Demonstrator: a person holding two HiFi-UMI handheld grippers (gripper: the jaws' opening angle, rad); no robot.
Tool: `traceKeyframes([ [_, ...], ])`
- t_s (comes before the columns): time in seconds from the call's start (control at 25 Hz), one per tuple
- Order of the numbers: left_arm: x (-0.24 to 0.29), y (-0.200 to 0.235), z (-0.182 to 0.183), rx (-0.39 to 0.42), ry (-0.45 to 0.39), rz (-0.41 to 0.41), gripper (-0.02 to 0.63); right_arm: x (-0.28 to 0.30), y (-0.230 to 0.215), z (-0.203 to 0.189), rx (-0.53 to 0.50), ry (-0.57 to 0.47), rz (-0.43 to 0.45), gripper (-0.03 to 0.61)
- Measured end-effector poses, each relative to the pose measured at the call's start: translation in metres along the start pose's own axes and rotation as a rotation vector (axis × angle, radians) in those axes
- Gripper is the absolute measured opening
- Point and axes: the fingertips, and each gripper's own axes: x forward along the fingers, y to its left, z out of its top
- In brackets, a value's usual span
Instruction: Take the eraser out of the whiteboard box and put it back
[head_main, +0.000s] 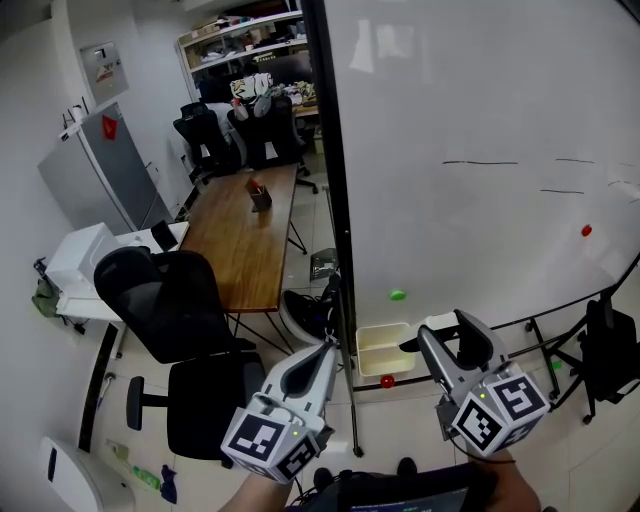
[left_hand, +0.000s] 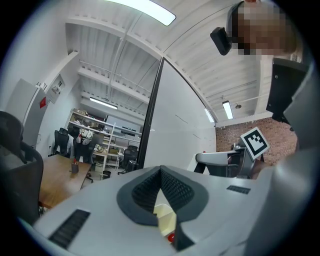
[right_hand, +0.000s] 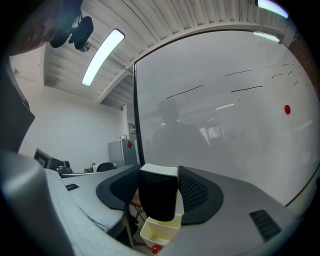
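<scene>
Eraser (right_hand: 157, 197) is sitting clamped between the jaws of the right gripper (right_hand: 159, 186); the jaws are standing wide because the block fills the gap between them, its pale back uppermost and its black felt face turned toward the camera. In the head view the eraser (head_main: 440, 323) is being carried clear of the whiteboard box (head_main: 372, 350), just beside and above the box's right end, and is touching nothing but the pads. The removal step is judged complete, with the return still outstanding.

The whiteboard box is hanging at the lower edge of the whiteboard (head_main: 480, 120), near the dark frame post; it is showing a cream, open-topped interior, and whether anything is lying inside cannot be told. A red magnet (head_main: 387, 381) is sitting just below it and a green magnet (head_main: 398, 295) just above it.

The left gripper (head_main: 325, 352) is holding nothing; its own view is showing the jaws meeting at the tips, with the box (left_hand: 165, 217) visible beyond them. It is pointing toward the box's left side, probably parked out of the way.

For the return, the eraser is judged to need lowering through the open top; catching the rim is the likely fault.
</scene>
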Motion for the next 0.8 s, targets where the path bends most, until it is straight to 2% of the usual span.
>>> traceKeyframes([
  [0.48, -0.0012, 0.0000, -0.0002, 0.032, 0.018, -0.012, 0.023, 0.0026, 0.0050, 0.0026, -0.007, 0.003, 0.016, 0.267],
  [0.64, -0.0048, 0.0014, -0.0002, 0.023, 0.016, -0.002, 0.023, 0.0008, 0.0073, 0.0032, -0.008, 0.004, 0.016, 0.267],
  [0.8, -0.0070, 0.0056, 0.0021, -0.029, -0.005, 0.011, 0.025, 0.0002, 0.0079, 0.0036, -0.011, 0.005, 0.016, 0.267],
])
